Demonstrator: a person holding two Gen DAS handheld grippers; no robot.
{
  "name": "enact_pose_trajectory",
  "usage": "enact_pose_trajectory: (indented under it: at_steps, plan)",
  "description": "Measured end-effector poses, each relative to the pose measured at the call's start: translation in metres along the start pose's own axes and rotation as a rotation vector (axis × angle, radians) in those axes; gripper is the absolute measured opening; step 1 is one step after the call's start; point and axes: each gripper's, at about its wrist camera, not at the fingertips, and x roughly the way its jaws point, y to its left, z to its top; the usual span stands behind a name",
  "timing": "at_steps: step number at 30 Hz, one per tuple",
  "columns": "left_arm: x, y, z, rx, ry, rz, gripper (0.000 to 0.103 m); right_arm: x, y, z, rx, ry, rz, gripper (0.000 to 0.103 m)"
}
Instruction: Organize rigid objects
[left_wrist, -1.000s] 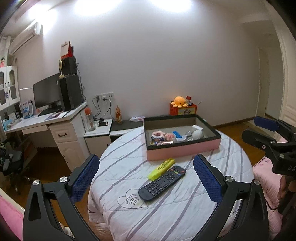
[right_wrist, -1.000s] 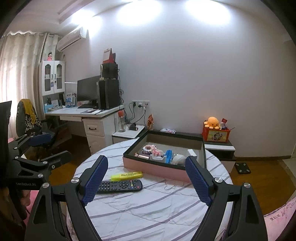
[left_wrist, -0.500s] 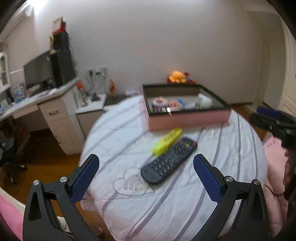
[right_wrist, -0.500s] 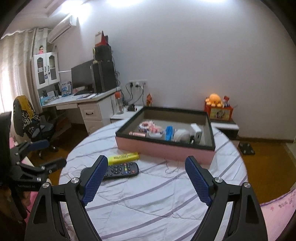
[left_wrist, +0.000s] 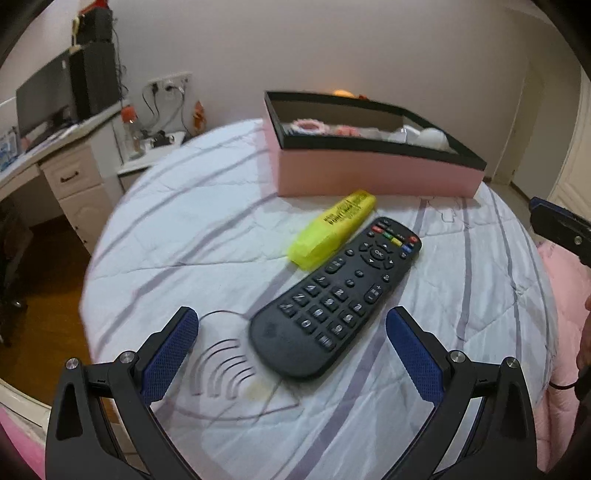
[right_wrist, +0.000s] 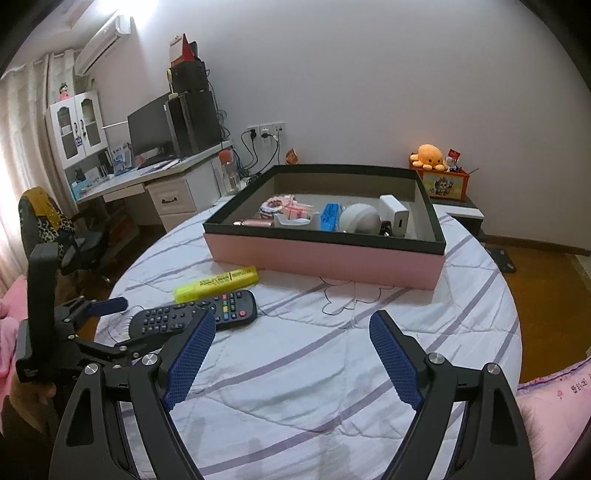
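Both tongs spread, empty — only right view shows box (right_wrist: 325, 258) contents, e.g. white charger (right_wrist: 394, 218).

The pink box (left_wrist: 369, 173) wall hides most of its contents; the orange plush (left_wrist: 341, 93) barely shows.

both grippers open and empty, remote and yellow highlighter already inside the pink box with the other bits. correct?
Not quite. The remote and yellow highlighter lie side by side on the striped cloth, outside and in front of the pink box, as the left wrist view shows. The left gripper and right gripper are indeed open and empty.
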Motion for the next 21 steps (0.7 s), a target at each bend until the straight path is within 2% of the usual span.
enact_pose_trajectory:
  at_steps: [4,8,14,17,21]
  plan:
    - [0.003,-0.015,0.0,0.019,0.001,-0.078,0.093,0.001,-0.008,-0.002,0.013,0.011,-0.004,0.087]
    - [-0.001,-0.04,0.002,0.042,0.011,-0.202,0.092,-0.003,-0.017,-0.005,0.033,0.014,-0.006,0.087]
    - [0.008,-0.091,0.004,0.113,0.043,-0.226,0.092,-0.01,-0.034,-0.011,0.068,0.013,-0.029,0.087]
    - [0.009,-0.109,0.008,0.127,0.051,-0.263,0.094,-0.012,-0.044,-0.015,0.092,0.018,-0.035,0.087]
    - [-0.005,-0.109,0.004,0.149,0.028,-0.241,0.094,-0.015,-0.051,-0.016,0.108,0.021,-0.044,0.087]
